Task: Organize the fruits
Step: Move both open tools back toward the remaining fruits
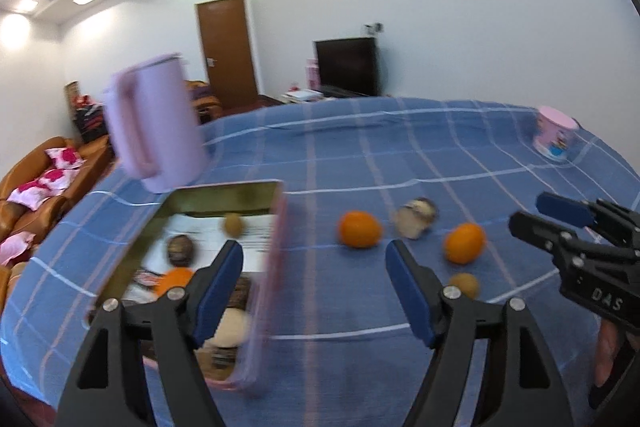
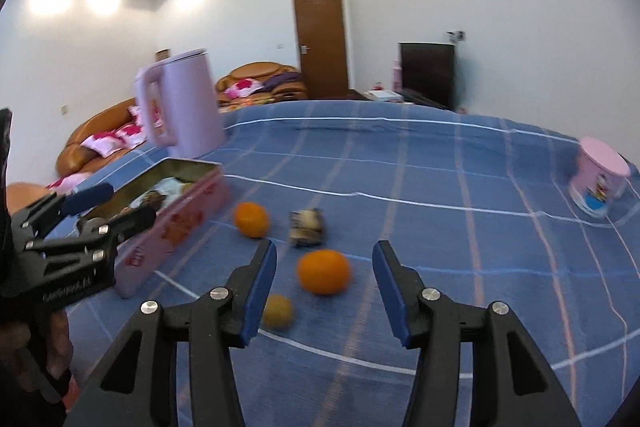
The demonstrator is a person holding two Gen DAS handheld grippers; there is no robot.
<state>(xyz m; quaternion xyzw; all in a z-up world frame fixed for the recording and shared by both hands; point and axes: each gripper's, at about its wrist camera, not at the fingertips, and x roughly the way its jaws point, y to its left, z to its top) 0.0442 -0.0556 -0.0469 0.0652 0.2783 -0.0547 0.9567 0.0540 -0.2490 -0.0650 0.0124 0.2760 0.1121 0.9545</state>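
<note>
A pink tin box (image 1: 276,259) (image 2: 180,223) stands open on the blue checked cloth, with an orange (image 1: 174,279), a small brown fruit (image 1: 233,224) and wrapped items inside. On the cloth lie two oranges (image 1: 359,229) (image 1: 464,243), a small yellow-brown fruit (image 1: 465,284) and a wrapped snack (image 1: 416,217). My left gripper (image 1: 316,267) is open and empty above the box's right wall. My right gripper (image 2: 325,267) is open and empty, with the nearer orange (image 2: 324,271) lying between its fingers; the small fruit (image 2: 278,311), far orange (image 2: 251,219) and snack (image 2: 307,221) lie around it.
A lilac kettle (image 1: 156,131) (image 2: 184,107) stands behind the box. A pink tin cup (image 1: 554,139) (image 2: 598,183) stands at the far right of the table. Sofas, a door and a dark screen are beyond the table's far edge.
</note>
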